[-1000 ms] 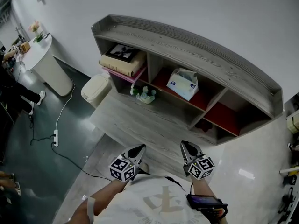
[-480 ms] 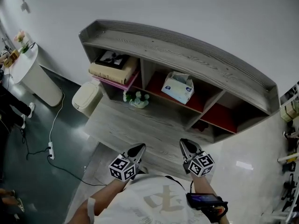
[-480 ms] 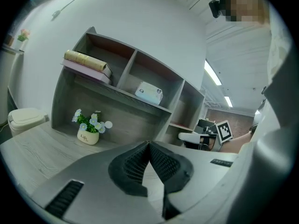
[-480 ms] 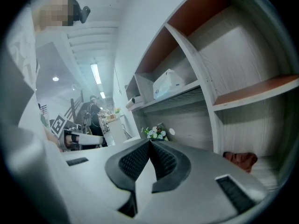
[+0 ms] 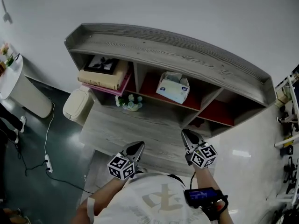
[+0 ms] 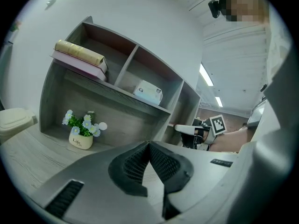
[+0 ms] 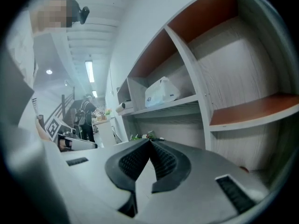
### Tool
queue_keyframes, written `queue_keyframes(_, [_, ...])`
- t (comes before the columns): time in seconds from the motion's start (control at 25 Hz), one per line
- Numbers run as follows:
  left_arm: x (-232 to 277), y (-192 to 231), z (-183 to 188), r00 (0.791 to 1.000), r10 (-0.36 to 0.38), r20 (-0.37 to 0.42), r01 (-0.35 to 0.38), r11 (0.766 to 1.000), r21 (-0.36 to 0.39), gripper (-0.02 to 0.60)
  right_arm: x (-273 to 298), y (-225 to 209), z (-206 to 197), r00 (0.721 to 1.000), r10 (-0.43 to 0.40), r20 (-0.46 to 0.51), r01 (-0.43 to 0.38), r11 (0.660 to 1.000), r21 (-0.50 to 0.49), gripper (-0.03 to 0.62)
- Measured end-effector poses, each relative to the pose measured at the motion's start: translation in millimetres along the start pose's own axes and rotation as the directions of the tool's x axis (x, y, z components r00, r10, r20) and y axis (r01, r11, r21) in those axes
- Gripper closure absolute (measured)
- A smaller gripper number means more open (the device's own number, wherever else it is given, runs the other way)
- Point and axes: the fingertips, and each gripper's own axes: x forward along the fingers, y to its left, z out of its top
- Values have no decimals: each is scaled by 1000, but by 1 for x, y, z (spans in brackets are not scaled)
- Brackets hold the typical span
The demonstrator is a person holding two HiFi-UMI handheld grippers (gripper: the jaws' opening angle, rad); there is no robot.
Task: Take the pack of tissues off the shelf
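The pack of tissues (image 5: 172,87) is pale blue and white and lies in the middle compartment of the grey wooden shelf (image 5: 159,48). It also shows as the tissue pack (image 6: 147,93) in the left gripper view and as the tissue pack (image 7: 161,92) in the right gripper view. My left gripper (image 5: 137,148) and right gripper (image 5: 188,136) hang side by side in front of the shelf's low platform, well short of the pack. Both are shut and empty; the left gripper's (image 6: 149,144) and the right gripper's (image 7: 150,141) tips meet.
A stack of books (image 5: 103,76) fills the left compartment. A small flower pot (image 5: 129,102) stands on the platform (image 5: 126,129) below. A cream bin (image 5: 76,106) sits left of the shelf, with a cable and power strip (image 5: 47,161) on the dark floor. Racks (image 5: 289,139) stand at right.
The shelf has slid left and slightly down in the head view as the view turned right. Both grippers kept their places near my body, still shut.
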Motion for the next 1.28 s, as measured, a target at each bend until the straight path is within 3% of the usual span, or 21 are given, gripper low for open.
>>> queue_keyframes(0.52, [-8, 27, 6, 998, -66, -8, 66, 998, 12, 569, 19, -9, 53, 993, -80, 83, 84, 995, -48, 589])
queue_keyframes(1.04, [-13, 27, 3, 994, -107, -18, 107, 994, 19, 569, 39, -3, 110, 976, -153, 157, 175, 975, -137, 588])
queue_keyframes(1.28, [-17, 30, 5, 995, -99, -16, 100, 995, 19, 569, 45, -7, 128, 961, -205, 183, 234, 961, -148, 514])
